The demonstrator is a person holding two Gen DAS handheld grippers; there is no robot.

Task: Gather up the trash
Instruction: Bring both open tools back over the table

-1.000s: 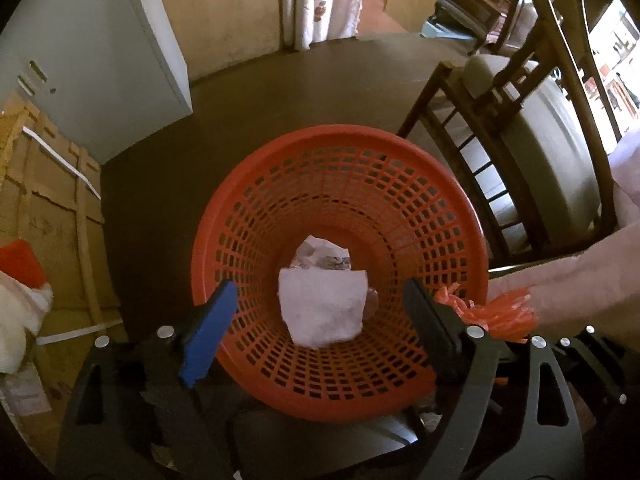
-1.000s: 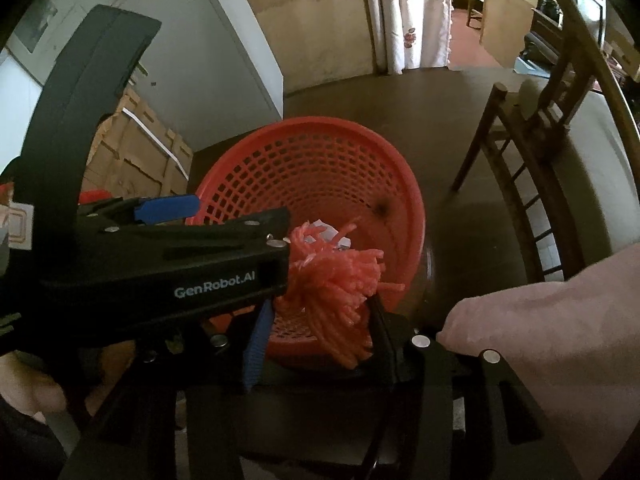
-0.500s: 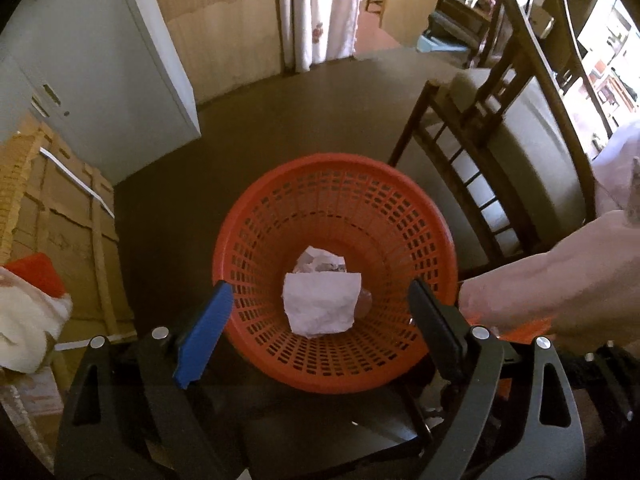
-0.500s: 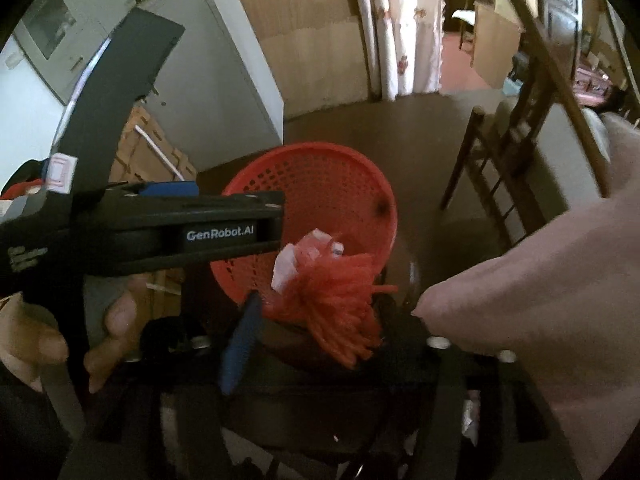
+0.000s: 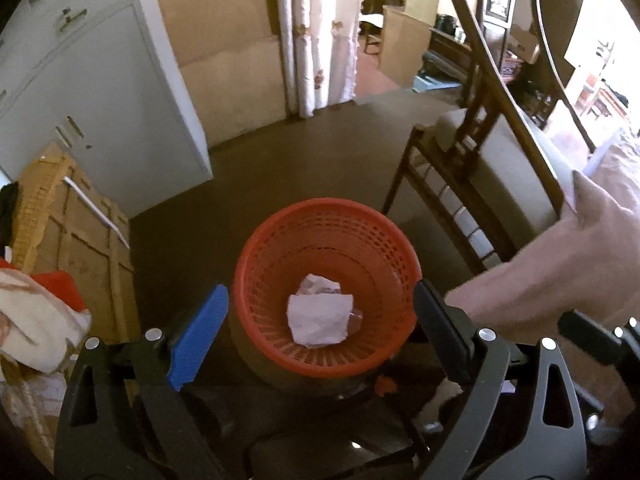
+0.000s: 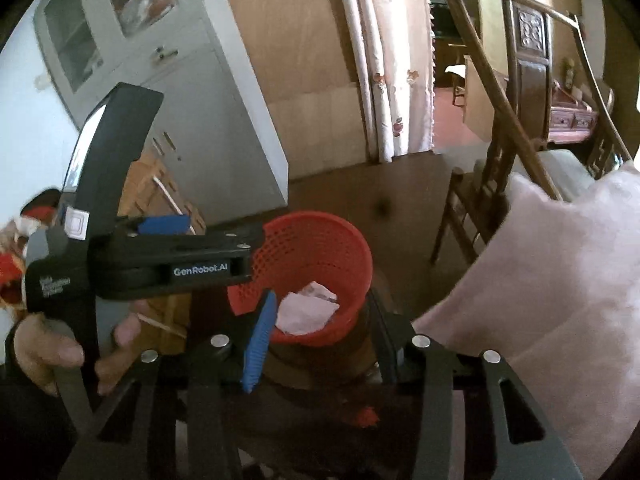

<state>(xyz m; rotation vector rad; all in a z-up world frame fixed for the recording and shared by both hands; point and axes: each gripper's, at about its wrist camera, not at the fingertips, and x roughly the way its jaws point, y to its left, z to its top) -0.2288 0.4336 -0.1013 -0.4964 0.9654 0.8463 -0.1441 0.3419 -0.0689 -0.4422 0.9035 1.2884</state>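
A red mesh basket [image 5: 360, 240] stands on the dark floor, with crumpled white paper [image 5: 320, 318] in its bottom. It also shows in the right wrist view [image 6: 344, 248], with the paper [image 6: 304, 314] inside. My left gripper [image 5: 320, 330] is open and empty, high above the basket's near rim. My right gripper [image 6: 320, 330] is open and empty, also above the basket. A small red scrap [image 6: 366, 416] shows low between its fingers; the left wrist view shows it too [image 5: 386, 385]. The left gripper's body [image 6: 176, 256] crosses the right wrist view.
A wooden chair [image 5: 480, 184] with a pale cushion stands right of the basket. A white cabinet [image 5: 92, 100] and a cardboard box [image 5: 76, 240] are on the left. A pink sleeve [image 6: 552, 300] fills the right side.
Both grippers have risen away from the basket. The right gripper has opened and the red fringed bundle it held is gone from between its fingers.
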